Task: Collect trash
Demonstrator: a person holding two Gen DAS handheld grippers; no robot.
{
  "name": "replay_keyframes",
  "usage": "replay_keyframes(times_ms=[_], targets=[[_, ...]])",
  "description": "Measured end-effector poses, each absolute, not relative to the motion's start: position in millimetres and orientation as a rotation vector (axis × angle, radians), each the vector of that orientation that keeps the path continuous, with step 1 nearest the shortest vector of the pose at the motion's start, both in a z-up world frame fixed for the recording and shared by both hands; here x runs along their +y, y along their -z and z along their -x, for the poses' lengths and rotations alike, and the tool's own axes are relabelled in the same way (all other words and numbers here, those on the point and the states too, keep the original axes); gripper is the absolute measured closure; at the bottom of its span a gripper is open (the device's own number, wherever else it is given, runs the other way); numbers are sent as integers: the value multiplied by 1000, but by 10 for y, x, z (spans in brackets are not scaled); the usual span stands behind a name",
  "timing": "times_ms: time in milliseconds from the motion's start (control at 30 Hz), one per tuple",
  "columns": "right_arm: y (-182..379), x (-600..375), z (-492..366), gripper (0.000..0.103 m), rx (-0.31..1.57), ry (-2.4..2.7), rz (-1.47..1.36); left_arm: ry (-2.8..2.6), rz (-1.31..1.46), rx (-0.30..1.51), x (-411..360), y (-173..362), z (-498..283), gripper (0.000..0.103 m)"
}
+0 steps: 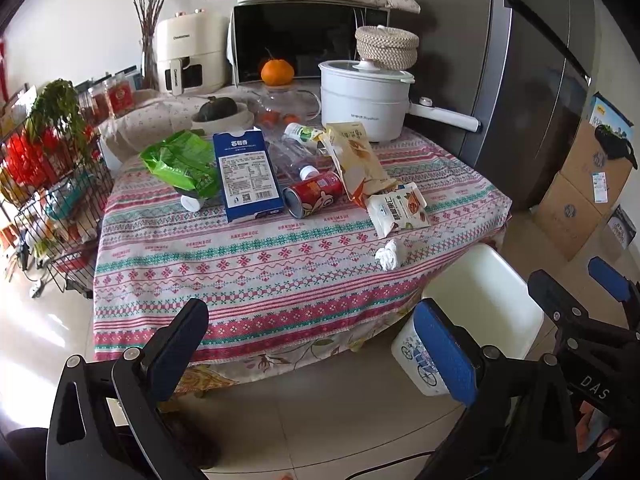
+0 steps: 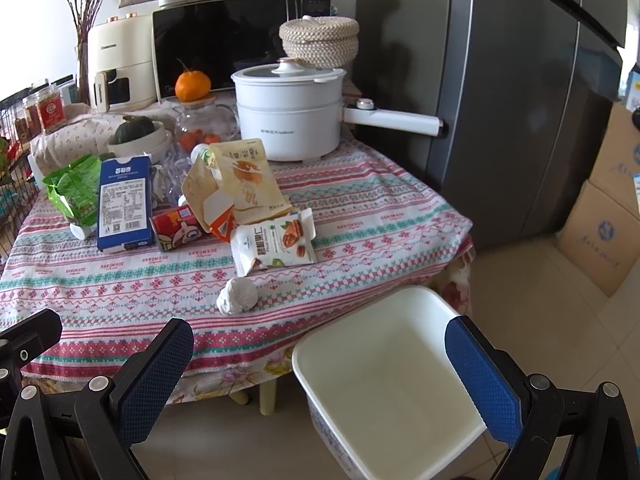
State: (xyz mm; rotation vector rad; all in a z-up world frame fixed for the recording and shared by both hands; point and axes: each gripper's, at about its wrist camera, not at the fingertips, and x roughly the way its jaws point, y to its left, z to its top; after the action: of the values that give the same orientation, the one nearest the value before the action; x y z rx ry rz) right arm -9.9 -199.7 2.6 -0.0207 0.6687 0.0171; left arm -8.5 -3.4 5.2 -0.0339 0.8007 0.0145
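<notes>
We are holding the left tool released, empty, short of the worktop; the right tool is likewise gaping above the white bin on the floor beside the worktop's corner; only the left view is showing the wire rack; trash is lying on the patterned cloth: a crumpled tissue nearest us, a nut packet, a red can, a blue carton, a green bag; behind are sitting a white electric pot, a microwave and a grey fridge.
</notes>
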Motion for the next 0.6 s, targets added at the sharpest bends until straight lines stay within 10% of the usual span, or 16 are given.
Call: replay_keyframes(times_ms=[600], targets=[[-14, -2000, 115, 0, 673, -16, 21, -14, 32, 800, -19, -42, 95, 0]])
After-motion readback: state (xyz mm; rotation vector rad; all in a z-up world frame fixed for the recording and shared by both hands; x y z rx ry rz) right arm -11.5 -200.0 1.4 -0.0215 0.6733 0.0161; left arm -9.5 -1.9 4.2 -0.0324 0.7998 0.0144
